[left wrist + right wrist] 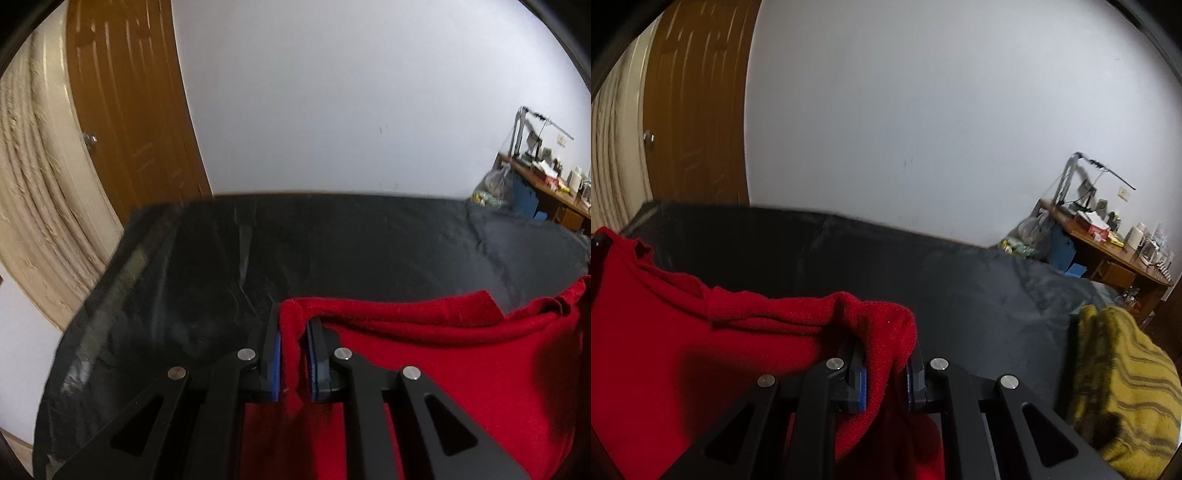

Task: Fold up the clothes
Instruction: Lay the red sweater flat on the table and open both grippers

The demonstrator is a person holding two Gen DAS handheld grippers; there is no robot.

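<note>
Left wrist view: left gripper [294,354] pinches the red garment's [461,362] edge at six o'clock, thin bite, could slip; right wrist view: right gripper [884,373] clamps a bunched fold above the dark bedcover [960,280], uneven pull may skew it.

Ahead of both tools the dark bed cover [332,243] lies bare up to the white wall [332,92], leaving open room forward and to the left. On the right, a yellow striped cloth [1126,387] is heaped just beside the right tool [884,373], blocking that side. The red garment [461,362] fills the span between the two tools, and a cluttered surface [1108,243] stands well apart at the far right.
</note>
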